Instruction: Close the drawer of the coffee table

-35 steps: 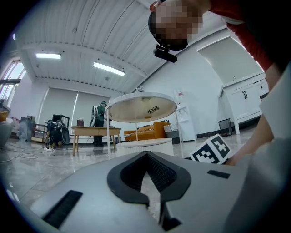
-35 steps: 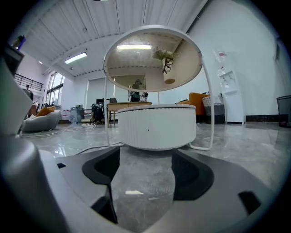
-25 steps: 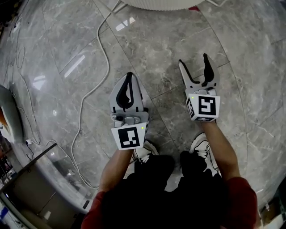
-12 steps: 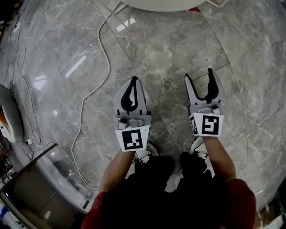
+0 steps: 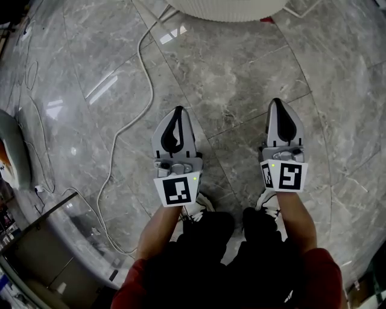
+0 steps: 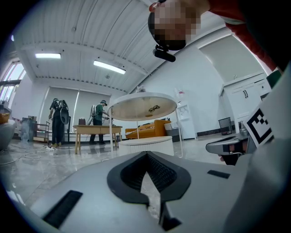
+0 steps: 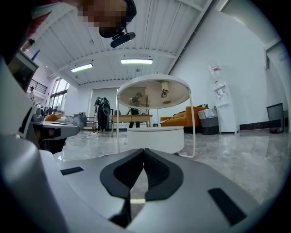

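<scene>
Standing on a grey marble floor [image 5: 241, 72], a person holds two handheld grippers out level, side by side, both aimed at the round white coffee table [image 5: 226, 9] at the far edge of the head view. The left gripper [image 5: 178, 110] has its jaws together with nothing between them, and the right gripper [image 5: 277, 101] likewise has its tips pressed together on nothing. The person's shoes [image 5: 193, 208] show just below the two marker cubes.

Seen along the right gripper's jaws, the table stands well apart from both tools: a low ribbed drum under a round top on thin legs. Its drawer cannot be made out from here, so whether it stands open is unclear.

The closed jaws likely serve as blunt tips for pushing a drawer front rather than gripping it, and the level aim suits a straight shove. The task appears not yet begun; the approach comes first. A white cable [image 5: 129, 102] snakes across the floor to the left, clear of the direct path.
</scene>
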